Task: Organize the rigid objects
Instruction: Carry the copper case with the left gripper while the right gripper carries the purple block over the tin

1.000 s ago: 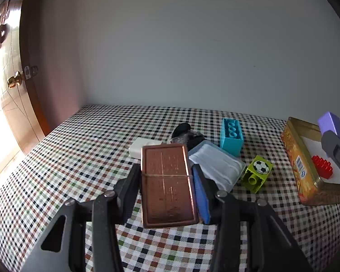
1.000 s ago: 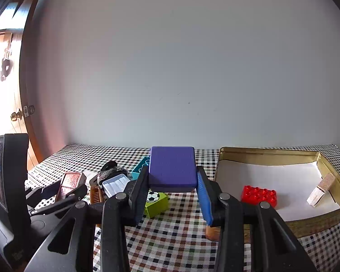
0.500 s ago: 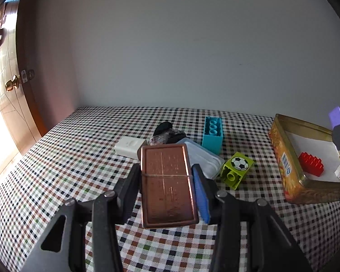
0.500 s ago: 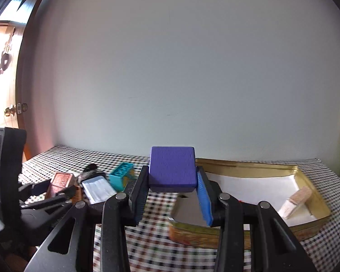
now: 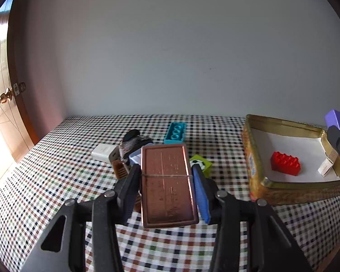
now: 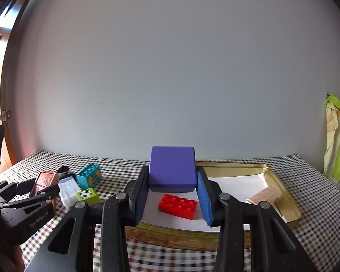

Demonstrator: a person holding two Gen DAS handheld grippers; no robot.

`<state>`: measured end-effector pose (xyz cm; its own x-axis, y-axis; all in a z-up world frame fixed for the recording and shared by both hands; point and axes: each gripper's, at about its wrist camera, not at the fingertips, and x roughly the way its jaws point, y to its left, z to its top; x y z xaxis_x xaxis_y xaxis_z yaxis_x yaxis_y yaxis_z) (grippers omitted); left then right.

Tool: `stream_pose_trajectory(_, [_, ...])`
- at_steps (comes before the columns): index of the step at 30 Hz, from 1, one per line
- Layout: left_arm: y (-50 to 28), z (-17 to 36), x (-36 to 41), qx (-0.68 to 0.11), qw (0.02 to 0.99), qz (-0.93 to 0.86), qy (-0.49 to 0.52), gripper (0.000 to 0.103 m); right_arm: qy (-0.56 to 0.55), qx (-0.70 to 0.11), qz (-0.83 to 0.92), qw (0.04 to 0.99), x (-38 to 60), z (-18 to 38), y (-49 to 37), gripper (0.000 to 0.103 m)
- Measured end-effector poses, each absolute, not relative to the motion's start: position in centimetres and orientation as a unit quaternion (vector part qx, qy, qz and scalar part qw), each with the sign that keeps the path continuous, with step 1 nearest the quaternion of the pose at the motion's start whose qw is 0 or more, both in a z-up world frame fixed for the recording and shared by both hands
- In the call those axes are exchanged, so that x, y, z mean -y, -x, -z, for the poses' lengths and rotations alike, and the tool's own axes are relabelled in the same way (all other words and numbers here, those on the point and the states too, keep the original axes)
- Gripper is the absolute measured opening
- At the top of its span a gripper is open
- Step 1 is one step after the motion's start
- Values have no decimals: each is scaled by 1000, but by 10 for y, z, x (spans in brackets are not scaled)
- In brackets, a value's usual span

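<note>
My left gripper (image 5: pixel 166 176) is shut on a flat copper-brown case (image 5: pixel 167 185) and holds it above the checked table. My right gripper (image 6: pixel 173 181) is shut on a purple block (image 6: pixel 172 168) and holds it over the gold tin (image 6: pixel 281 195). The tin (image 5: pixel 253 158) holds a red brick (image 6: pixel 179 205) and a small wooden block (image 6: pixel 264 195). On the table left of the tin lie a teal brick (image 5: pixel 175 132), a green football brick (image 5: pixel 202 163), a white charger (image 5: pixel 103 151), a brown comb (image 5: pixel 121 170) and a dark furry thing (image 5: pixel 133 142).
A white ribbed case (image 6: pixel 68 191) lies by the green brick (image 6: pixel 87 195). A wooden door (image 5: pixel 2 104) with a brass knob stands at the left. Green patterned cloth (image 6: pixel 337 140) hangs at the right. A plain wall lies behind the table.
My right gripper has carried the purple block rightward over the tin. My left gripper has drawn back and turned right with the copper case, bringing the tin further into view.
</note>
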<state>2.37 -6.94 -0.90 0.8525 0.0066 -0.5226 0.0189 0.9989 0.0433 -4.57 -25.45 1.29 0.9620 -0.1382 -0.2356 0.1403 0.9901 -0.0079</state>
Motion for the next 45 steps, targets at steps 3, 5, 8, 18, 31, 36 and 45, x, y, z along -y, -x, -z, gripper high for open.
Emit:
stream_pose_trajectory(3, [-20,6,79,-269,963,12,-28,45,-5,-115,81,990,265,-14,51,42])
stream_pose_trajectory(5, [-20,3,86,-266,963,17,-30,45,-8,-113,88,990,275,-15,54,42])
stream_pose_trajectory(8, [-18,0,98,-263,964,26,-32,45,-11,-111,98,989,287,-17,58,42])
stream_pose_trajectory(18, [-21,0,137,-258,964,52,-42,45,-18,-112,127,985,324,-18,62,42])
stream_pose_trajectory(31, [-21,-5,181,-254,962,85,-52,45,-19,-116,169,979,366,-20,59,42])
stream_pose_trajectory(36, [-24,-2,196,-257,960,95,-56,45,-20,-118,182,976,381,-21,55,42])
stream_pose_trajectory(45, [-33,1,225,-264,956,112,-58,45,-13,-128,194,973,393,-18,44,42])
